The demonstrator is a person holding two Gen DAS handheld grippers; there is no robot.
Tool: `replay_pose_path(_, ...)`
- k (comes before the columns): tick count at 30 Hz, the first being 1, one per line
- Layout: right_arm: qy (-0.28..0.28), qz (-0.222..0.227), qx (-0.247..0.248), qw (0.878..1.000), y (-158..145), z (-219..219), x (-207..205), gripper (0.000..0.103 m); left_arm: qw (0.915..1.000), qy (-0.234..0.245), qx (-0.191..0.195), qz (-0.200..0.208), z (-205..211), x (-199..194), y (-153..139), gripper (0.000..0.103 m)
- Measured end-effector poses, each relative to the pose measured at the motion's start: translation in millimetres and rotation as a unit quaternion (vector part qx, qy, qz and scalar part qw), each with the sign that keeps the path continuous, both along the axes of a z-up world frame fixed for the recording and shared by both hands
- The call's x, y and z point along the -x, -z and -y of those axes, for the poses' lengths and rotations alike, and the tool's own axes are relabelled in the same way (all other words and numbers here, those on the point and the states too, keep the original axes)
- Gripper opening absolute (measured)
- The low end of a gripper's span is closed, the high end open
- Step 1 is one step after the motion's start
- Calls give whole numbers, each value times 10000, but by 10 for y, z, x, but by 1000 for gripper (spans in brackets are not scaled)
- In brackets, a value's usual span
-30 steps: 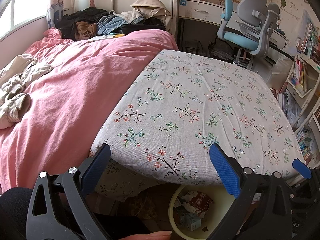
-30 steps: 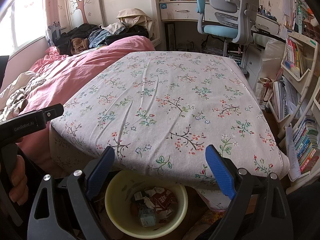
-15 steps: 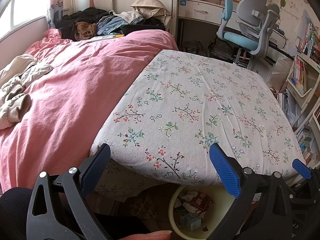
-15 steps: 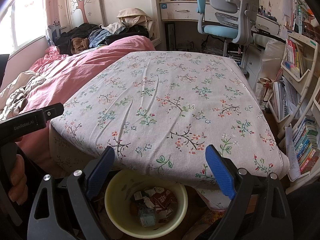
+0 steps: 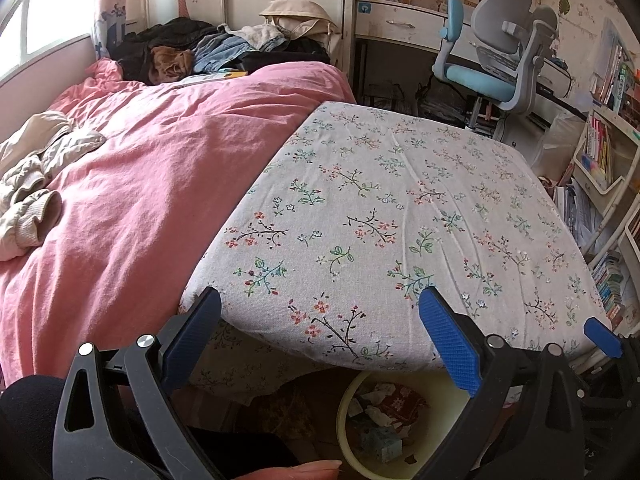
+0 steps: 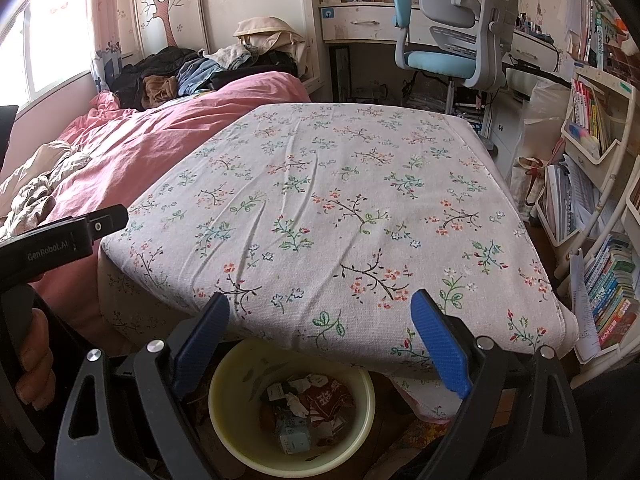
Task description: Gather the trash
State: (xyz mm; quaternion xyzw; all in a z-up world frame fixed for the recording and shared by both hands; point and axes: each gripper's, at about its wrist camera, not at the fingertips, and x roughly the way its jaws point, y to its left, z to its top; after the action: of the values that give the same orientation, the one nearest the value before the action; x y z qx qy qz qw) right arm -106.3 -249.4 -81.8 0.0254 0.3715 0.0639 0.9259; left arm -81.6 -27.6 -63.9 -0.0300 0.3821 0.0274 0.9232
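**Two empty claws over a part-filled trash bin**

Left claw (image 5: 320, 332): spread wide, nothing between the blue pads; held at the near edge of the worktop (image 5: 380, 208), which wears a floral cloth.

Right claw (image 6: 320, 332): likewise spread wide and empty, poised above the near worktop edge with the bin almost straight below it. The left unit's black body shows at this view's left margin, gripped by a hand (image 6: 30, 356).

Trash bin (image 6: 240, 368): pale yellow, round, on the floor, partly tucked under the overhanging cloth. Contents (image 6: 308, 408): crumpled white paper scraps, a red printed wrapper, a small light-blue carton. Also seen from the left view, lower right (image 5: 348, 412).

Handling judgement: the contents look light, soft and crushable; paper should pinch readily at any raised fold, the wrapper may be slick, the carton stiff enough to take across its narrow sides. The bin itself appears to be thin plastic, light, best taken at the rim.

Loose trash: none visible on the cloth-covered top; collection appears largely done.

Surroundings: pink bed (image 5: 140, 184) touching the worktop's left side, clothes heaped at its head; blue-grey chair (image 6: 452, 28) beyond; bookshelves (image 6: 600, 160) at right.
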Motion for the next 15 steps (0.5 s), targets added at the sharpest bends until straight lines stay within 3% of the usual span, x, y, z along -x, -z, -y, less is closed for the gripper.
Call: replay_pose_path(15,-9,34,45,10000,-5,33,-13,88,10000,50,37,12,10,7,7,96)
